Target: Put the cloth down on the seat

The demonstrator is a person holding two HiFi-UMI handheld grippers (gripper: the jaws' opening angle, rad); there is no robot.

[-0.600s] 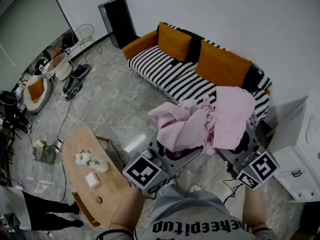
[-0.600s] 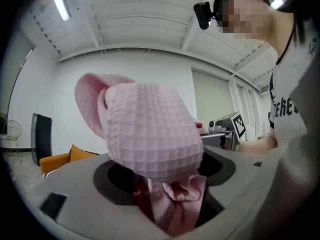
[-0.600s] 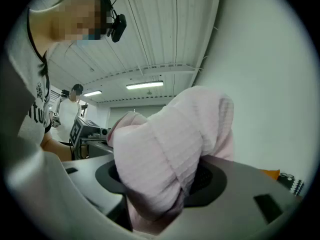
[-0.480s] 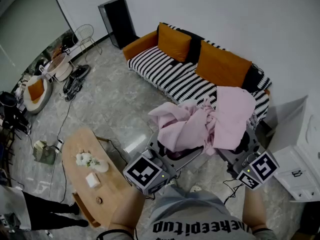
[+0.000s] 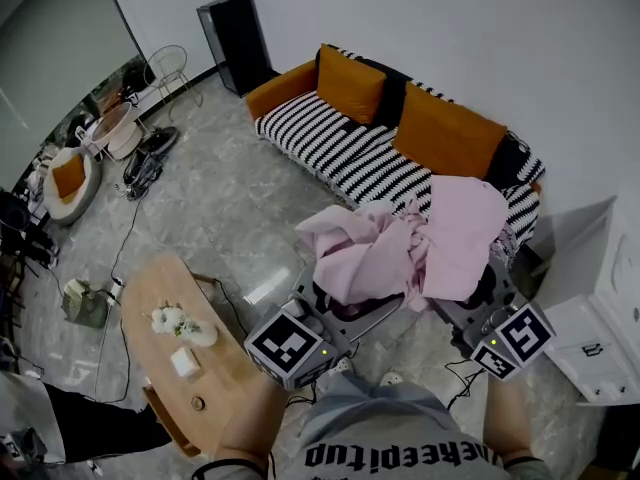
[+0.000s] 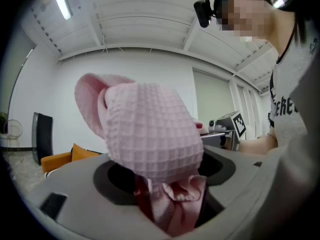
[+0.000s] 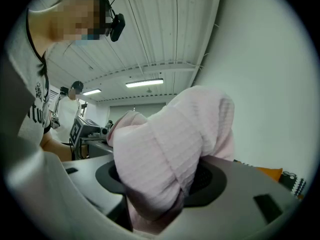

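Tongs check, both sides?
>> Left tongs [image 6: 167,211] clamped on a bunched fold of the pink cloth [image 5: 400,253]. Right tongs [image 7: 155,209] clamped on another fold of it. Both level, side by side.

Cloth position?
>> Heaped on top of both tongs, up off the floor [image 5: 220,198], with one flap spread over the right tongs. Not laid on the seat.

Surface and room?
>> Grey polished tile floor, white wall [image 5: 480,28] ahead. Sofa [image 5: 330,138] is ahead of the tongs against that wall: black-and-white striped seat, two orange cushions [image 5: 350,83] along its back. Black tower unit [image 5: 238,40] stands beyond the sofa's left end. Oval wooden tabletop [image 5: 160,278] is just left of the left tongs, carrying a small white flower bunch [image 5: 172,319] and a white block [image 5: 184,360]. Cables [image 5: 125,258] trail over the floor further left.

Containers?
>> White drawer cabinet [image 5: 590,343] is right of the right tongs, drawers shut, contents not visible. Round pale lounge seat [image 5: 92,196] is far left of the left tongs, with an orange pillow [image 5: 70,176] in it.
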